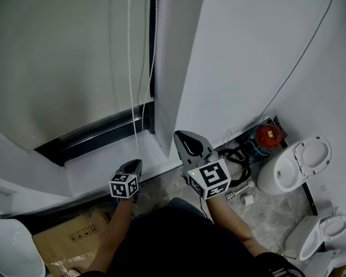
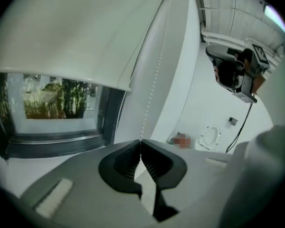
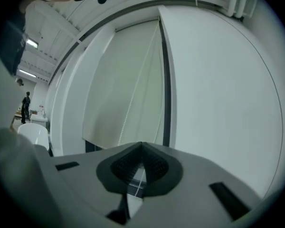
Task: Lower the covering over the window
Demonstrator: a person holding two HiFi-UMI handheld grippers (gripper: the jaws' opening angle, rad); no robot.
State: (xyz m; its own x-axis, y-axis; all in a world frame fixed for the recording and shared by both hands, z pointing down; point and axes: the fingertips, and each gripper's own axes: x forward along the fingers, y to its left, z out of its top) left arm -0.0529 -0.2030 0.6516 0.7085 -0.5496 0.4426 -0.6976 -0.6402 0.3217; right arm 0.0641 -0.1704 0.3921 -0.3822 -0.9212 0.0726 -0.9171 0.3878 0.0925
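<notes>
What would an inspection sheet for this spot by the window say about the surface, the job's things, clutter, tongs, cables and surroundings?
Surface: grey tiled floor.
Job's things: cream fabric roller blind lowered most of the way, with a strip of glass uncovered below it; white bead chain hangs in front of it.
Clutter: brown cardboard box; white ceramic toilet and a second one; red-and-teal device.
Grippers: left gripper, tongs shut on the bead chain; right gripper, tongs shut, nothing between them.
Cables: thin black cable runs up the wall towards the device.
Surroundings: white wall beside the window.
</notes>
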